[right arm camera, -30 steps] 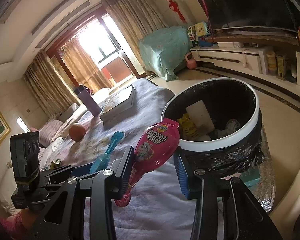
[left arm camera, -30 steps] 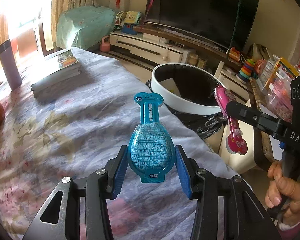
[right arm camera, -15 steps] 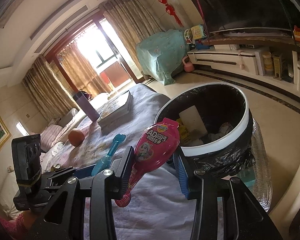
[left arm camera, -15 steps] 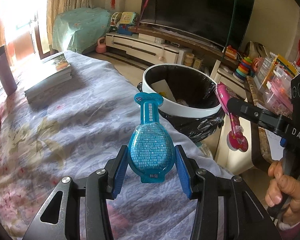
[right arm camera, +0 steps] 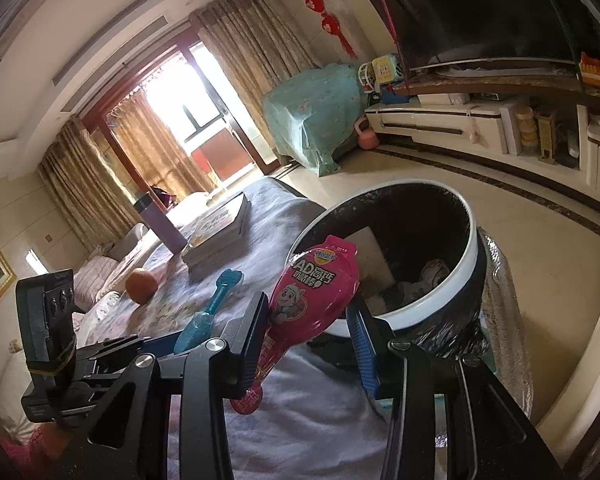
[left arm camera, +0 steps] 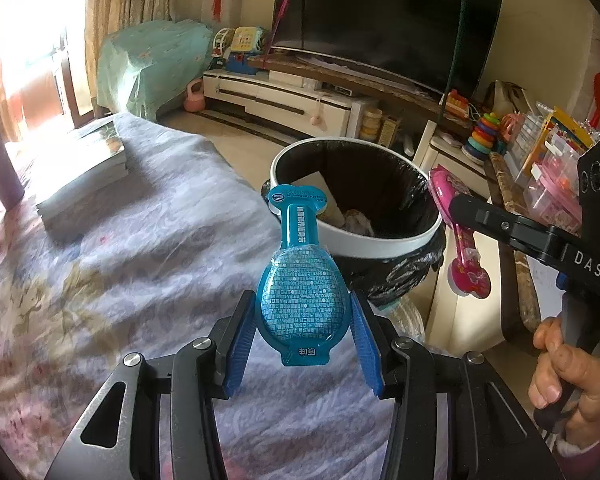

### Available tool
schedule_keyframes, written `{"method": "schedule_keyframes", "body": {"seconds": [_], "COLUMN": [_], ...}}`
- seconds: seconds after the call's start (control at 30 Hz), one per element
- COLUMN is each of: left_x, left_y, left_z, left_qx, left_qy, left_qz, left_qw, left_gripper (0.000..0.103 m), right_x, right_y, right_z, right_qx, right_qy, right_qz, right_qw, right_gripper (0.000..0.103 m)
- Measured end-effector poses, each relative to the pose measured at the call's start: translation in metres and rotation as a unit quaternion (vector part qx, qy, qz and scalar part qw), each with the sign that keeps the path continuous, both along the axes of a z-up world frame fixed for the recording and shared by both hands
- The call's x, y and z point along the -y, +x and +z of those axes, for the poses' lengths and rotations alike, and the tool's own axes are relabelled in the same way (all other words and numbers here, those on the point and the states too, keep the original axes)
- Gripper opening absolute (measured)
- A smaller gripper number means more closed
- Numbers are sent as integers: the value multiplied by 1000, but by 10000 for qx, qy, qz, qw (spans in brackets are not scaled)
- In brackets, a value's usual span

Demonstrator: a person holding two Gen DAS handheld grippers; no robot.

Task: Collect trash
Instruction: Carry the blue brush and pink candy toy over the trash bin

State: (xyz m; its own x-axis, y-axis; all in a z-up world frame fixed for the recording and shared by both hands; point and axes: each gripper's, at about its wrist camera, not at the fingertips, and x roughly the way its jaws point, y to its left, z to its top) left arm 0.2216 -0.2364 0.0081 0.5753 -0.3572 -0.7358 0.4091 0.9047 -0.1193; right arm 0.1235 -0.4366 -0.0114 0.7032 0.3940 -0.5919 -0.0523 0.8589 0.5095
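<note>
My left gripper [left arm camera: 302, 312] is shut on a blue spoon-shaped snack packet [left arm camera: 300, 280], held upright above the cloth-covered table [left arm camera: 140, 240]. Its top end reaches the near rim of the trash bin [left arm camera: 356, 236]. My right gripper [right arm camera: 311, 312] is shut on a pink snack packet [right arm camera: 312, 292], tilted, just at the near rim of the bin [right arm camera: 440, 300]. The bin is white-rimmed with a black liner and holds paper and wrappers. The pink packet [left arm camera: 460, 232] and right gripper also show at the right of the left wrist view; the blue packet [right arm camera: 208, 312] shows at the left of the right wrist view.
A stack of books [left arm camera: 84, 176], a purple tumbler [right arm camera: 160, 220] and an orange [right arm camera: 140, 284] sit further back on the table. A TV stand [left arm camera: 300, 96] with a large TV is behind the bin; toy shelves [left arm camera: 540, 152] stand at the right.
Both grippers have moved forward with their packets; the bin now looks nearer and larger in both views. Both grips are unchanged.
</note>
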Motion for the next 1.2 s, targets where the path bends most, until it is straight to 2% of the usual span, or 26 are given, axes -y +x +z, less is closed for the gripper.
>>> {"method": "schedule_keyframes", "body": {"seconds": [0.53, 1.2], "left_x": [27, 55], "left_y": [30, 69], "left_z": [6, -3], "left_qx": [81, 21], "left_qy": [8, 134], "left_qz": [-201, -220], "left_qw": [9998, 9997], "left_gripper": [45, 45], "right_x": [24, 38], "right_y": [22, 51], "right_z": [1, -9], "right_qx": [-10, -175], "right_qy": [-130, -301], "right_qz": [-160, -204], "right_qw": [9998, 9992], "right_gripper": [41, 40]}}
